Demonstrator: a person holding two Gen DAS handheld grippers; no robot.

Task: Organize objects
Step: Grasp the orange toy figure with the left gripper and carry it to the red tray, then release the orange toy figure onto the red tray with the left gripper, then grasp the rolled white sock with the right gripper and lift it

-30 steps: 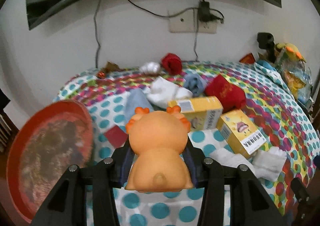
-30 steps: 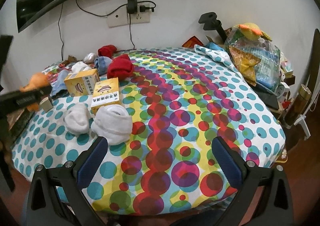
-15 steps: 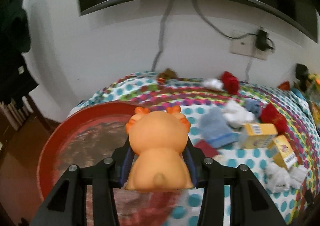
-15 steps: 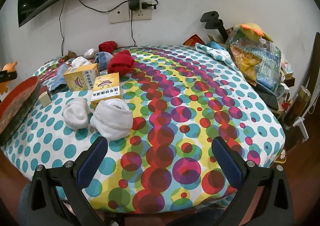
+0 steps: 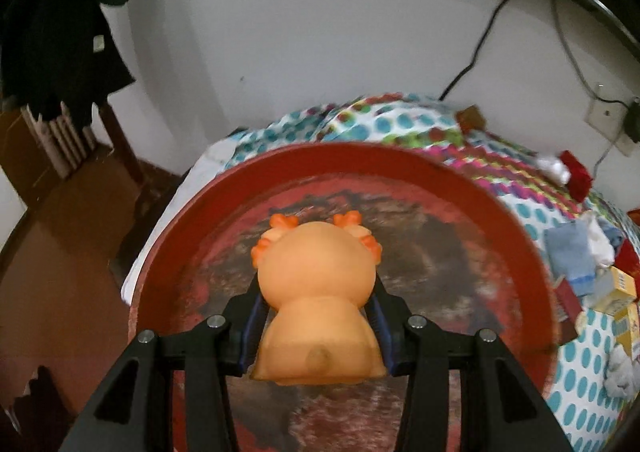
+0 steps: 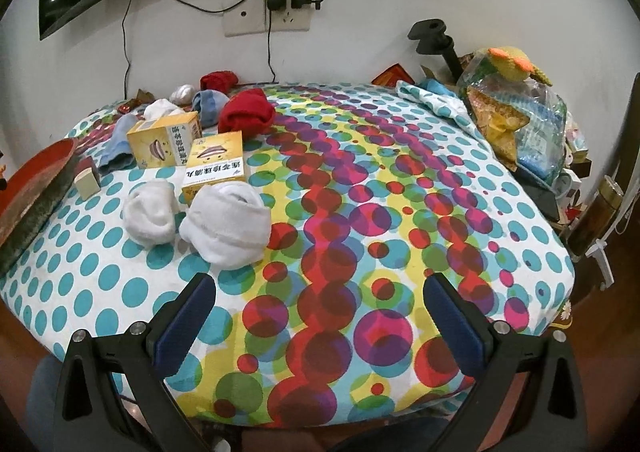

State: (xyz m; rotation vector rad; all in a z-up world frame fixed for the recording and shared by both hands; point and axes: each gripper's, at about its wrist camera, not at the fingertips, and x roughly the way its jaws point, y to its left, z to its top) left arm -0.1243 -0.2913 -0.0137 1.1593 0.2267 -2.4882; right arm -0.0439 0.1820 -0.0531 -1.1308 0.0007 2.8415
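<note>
My left gripper (image 5: 316,316) is shut on an orange toy animal (image 5: 318,292), seen from behind, its blue pads pressing both flanks. The toy hangs over the middle of a big round red tray (image 5: 400,168), which lies at the left edge of the dotted tablecloth (image 6: 360,212). That tray (image 6: 36,176) shows at the far left of the right wrist view. My right gripper (image 6: 320,308) stands open above the cloth's near edge, nothing between its fingers. Two white sock rolls (image 6: 224,224), two yellow boxes (image 6: 214,164) and a red sock bundle (image 6: 246,114) lie ahead of it to the left.
Blue, white and red socks (image 6: 210,100) sit near the wall under a socket with a plug (image 6: 280,8). A small red-topped block (image 6: 88,178) rests beside the tray. Plastic bags with a stuffed toy (image 6: 516,104) crowd the right side. Dark clothing (image 5: 60,12) hangs far left.
My left gripper has swung left with the orange toy, from above the dotted cloth to above the red tray. The right gripper has stayed put and open.
</note>
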